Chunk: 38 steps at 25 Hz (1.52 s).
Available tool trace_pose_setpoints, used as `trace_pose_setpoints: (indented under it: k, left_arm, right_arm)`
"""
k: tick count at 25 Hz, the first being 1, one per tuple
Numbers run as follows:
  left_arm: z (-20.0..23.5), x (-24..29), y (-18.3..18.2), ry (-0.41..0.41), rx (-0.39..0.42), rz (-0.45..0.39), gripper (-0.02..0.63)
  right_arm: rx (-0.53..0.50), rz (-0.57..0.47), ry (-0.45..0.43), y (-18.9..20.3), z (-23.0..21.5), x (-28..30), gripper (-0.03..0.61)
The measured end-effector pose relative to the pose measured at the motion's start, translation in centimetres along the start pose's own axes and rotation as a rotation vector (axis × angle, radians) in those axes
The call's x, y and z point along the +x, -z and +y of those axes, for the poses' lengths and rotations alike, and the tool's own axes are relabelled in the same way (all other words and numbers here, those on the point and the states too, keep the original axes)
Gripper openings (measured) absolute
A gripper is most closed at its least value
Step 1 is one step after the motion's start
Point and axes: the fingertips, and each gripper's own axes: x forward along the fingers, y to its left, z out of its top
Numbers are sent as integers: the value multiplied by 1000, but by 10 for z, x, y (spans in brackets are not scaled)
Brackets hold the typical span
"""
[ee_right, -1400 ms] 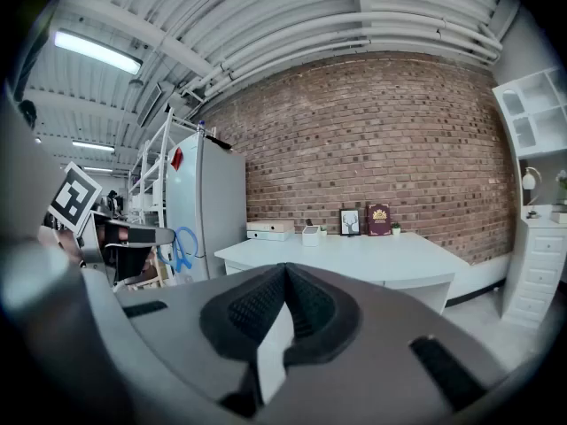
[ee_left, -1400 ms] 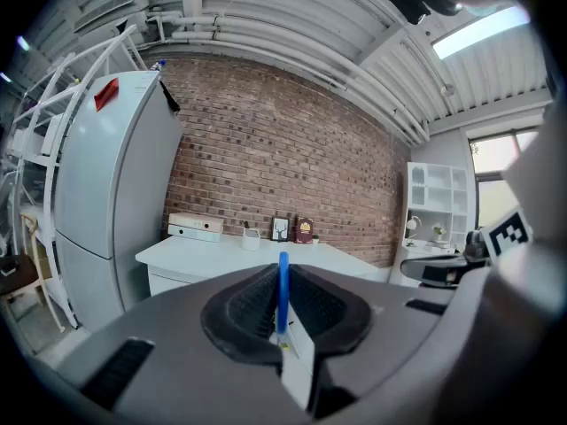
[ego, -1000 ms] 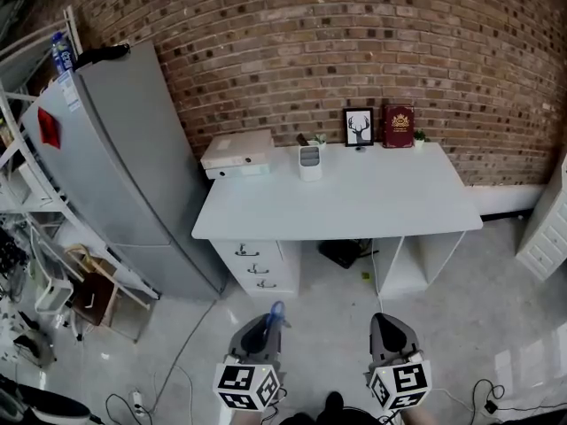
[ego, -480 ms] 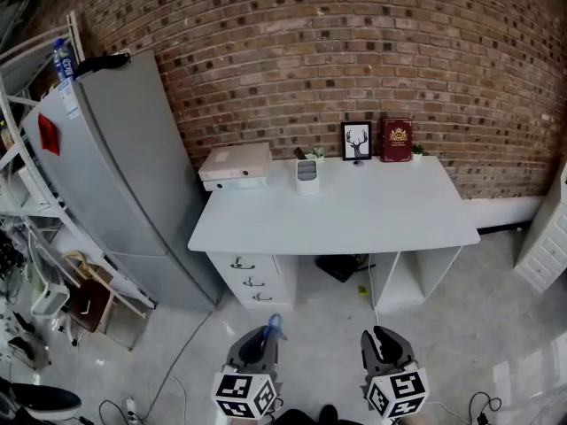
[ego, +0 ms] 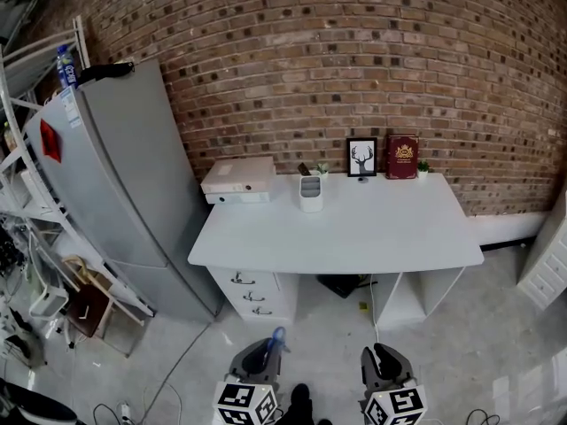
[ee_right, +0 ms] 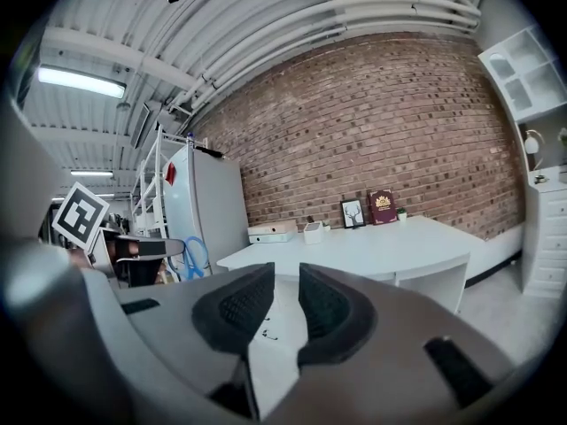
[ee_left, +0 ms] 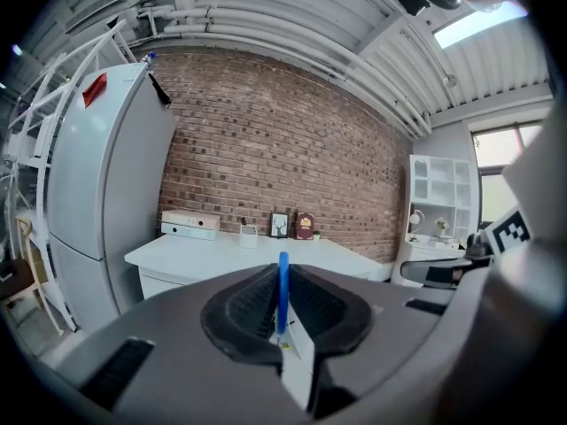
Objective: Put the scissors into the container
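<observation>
Left gripper [ee_left: 283, 312] jaws clamped on blue scissors [ego: 276, 336]; right gripper [ee_right: 275, 304] jaws slightly apart, empty. Pen holder [ego: 310, 194] at 12 o'clock on counter [ego: 372, 233], well apart. Risk: handle pivots in grip, tips miss narrow opening

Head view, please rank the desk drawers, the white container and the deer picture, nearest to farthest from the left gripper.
1. Desk drawers, below the desktop's left end, nearest the left gripper.
2. White container, on the desktop toward the back.
3. Deer picture, against the brick wall, farthest.
</observation>
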Motion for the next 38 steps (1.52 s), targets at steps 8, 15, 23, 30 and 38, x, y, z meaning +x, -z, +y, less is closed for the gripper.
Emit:
trace_pose_setpoints:
  k: [8, 15, 23, 30, 38]
  left_arm:
    - [29, 42, -5, -8, -27, 6, 37]
    - [64, 109, -27, 1, -37, -7, 37]
    - [101, 189, -61, 42, -20, -14, 37]
    - [138, 244, -90, 71, -8, -26, 37]
    - [171, 284, -103, 106, -26, -39, 37]
  right_arm:
    - [11, 13, 11, -6, -10, 46, 75]
    - [1, 31, 35, -18, -31, 111, 75]
    - [3, 14, 74, -53, -49, 194, 75]
    - [-3, 29, 111, -70, -56, 260, 75]
    - [-8, 21, 133, -84, -54, 304, 75]
